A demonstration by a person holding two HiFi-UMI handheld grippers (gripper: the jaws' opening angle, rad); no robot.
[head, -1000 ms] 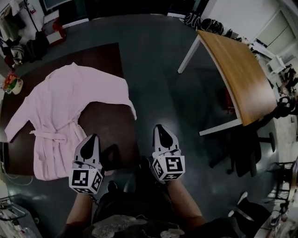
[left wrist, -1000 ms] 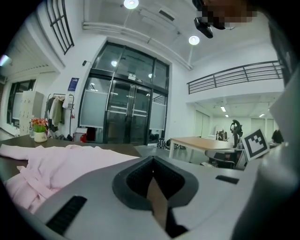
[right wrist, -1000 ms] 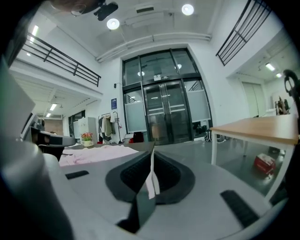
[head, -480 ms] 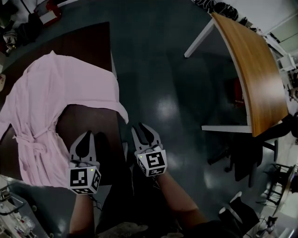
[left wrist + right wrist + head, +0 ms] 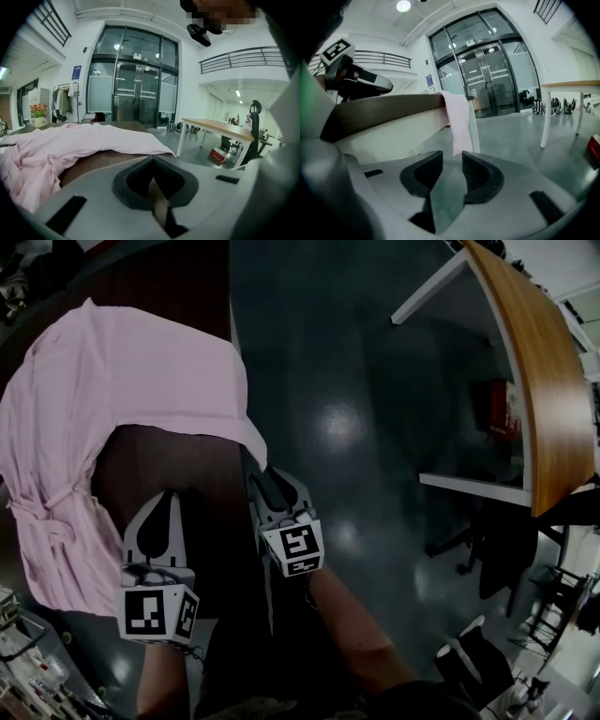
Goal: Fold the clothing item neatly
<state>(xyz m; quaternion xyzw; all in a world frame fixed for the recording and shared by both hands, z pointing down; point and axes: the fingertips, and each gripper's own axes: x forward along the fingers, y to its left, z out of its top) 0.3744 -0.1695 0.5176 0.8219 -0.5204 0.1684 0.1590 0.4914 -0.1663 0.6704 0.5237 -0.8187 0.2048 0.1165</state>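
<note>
A glass-fronted hall with a glossy dark floor (image 5: 366, 418) and double glass doors (image 5: 136, 93) at the back; a dark brown table (image 5: 173, 470) carries a pink robe (image 5: 122, 362); a light desk (image 5: 534, 381) on white legs stands well apart to the right. The robe lies spread and face up over the table's left and far parts, its belt (image 5: 47, 521) tied at the waist; one sleeve (image 5: 246, 427) runs to the table's right edge and its end hangs over that edge. The left gripper (image 5: 169, 501) hovers over bare table between the robe's skirt and the right edge; its fingers are together with nothing in them, and its own view shows the robe just ahead. The right gripper (image 5: 269, 476) is off the table, just beside the right edge and lower than the tabletop, right under the hanging sleeve end; its fingers are opening, the gap between them is empty, and the sleeve hangs just beyond the tips without touching them.
</note>
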